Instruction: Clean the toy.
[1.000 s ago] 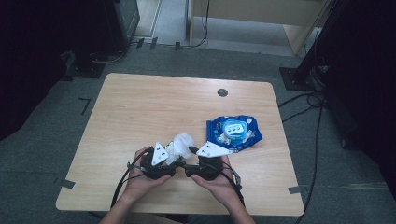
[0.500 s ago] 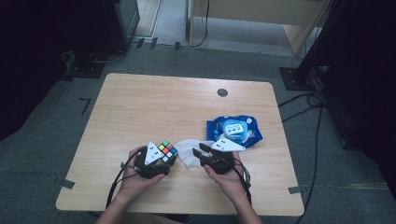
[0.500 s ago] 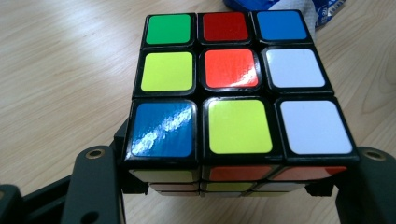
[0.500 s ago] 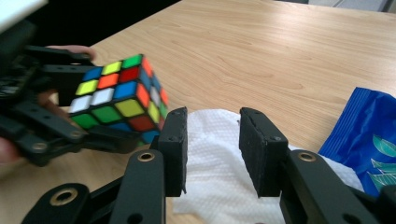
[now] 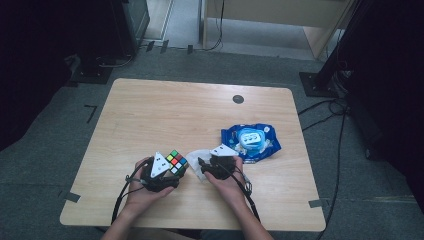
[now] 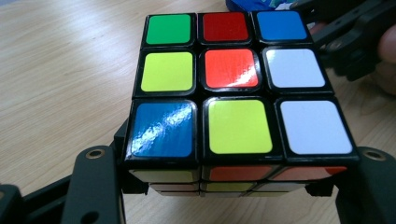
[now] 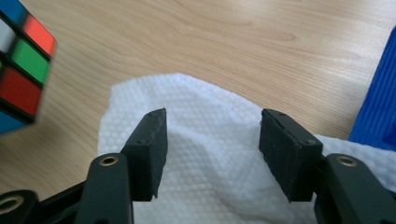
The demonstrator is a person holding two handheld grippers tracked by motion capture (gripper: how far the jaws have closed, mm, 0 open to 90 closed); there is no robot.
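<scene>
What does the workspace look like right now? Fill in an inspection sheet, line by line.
Surface: wooden table, dark round spot near the far edge.
Job's things: puzzle cube clamped in the left gripper; white wipe lying on the table between the jaws of the right gripper.
Clutter: blue wipe packet to the right of the wipe.
Grippers: left shut on the cube; right jaws have just been opening, pads clear of the wipe.
Cables: one trails from each gripper toward the person.
Surroundings: grey floor, cables on it at right.

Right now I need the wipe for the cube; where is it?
High view: the wipe lies flat near the table's front edge, between the cube and the blue pack, under the right tool.
</scene>
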